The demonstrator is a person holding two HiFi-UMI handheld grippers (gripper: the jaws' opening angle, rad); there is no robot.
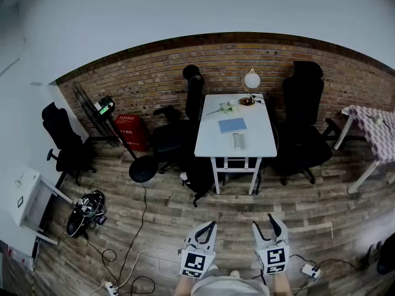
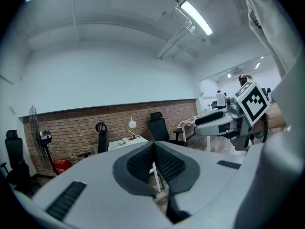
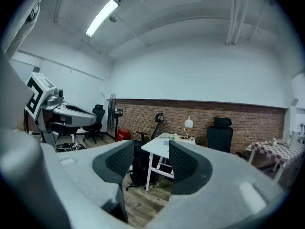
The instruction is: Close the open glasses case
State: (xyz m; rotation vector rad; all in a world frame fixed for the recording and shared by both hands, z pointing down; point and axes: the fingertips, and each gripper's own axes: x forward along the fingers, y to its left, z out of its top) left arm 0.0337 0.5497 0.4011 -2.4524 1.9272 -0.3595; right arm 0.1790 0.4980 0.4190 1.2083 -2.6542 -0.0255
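The glasses case is a small grey oblong near the front of the white table across the room; from here I cannot make out how its lid stands. A blue notebook lies just behind it. Both grippers hang low over the wooden floor, far short of the table. My left gripper is shut, its pads touching with nothing between them. My right gripper is open and empty. The table shows between the right jaws.
Black office chairs flank the table, and a dark bag sits by its leg. A globe lamp and a bowl stand at its far end. A fan stand, red crate, floor cables and a checked-cloth table surround it.
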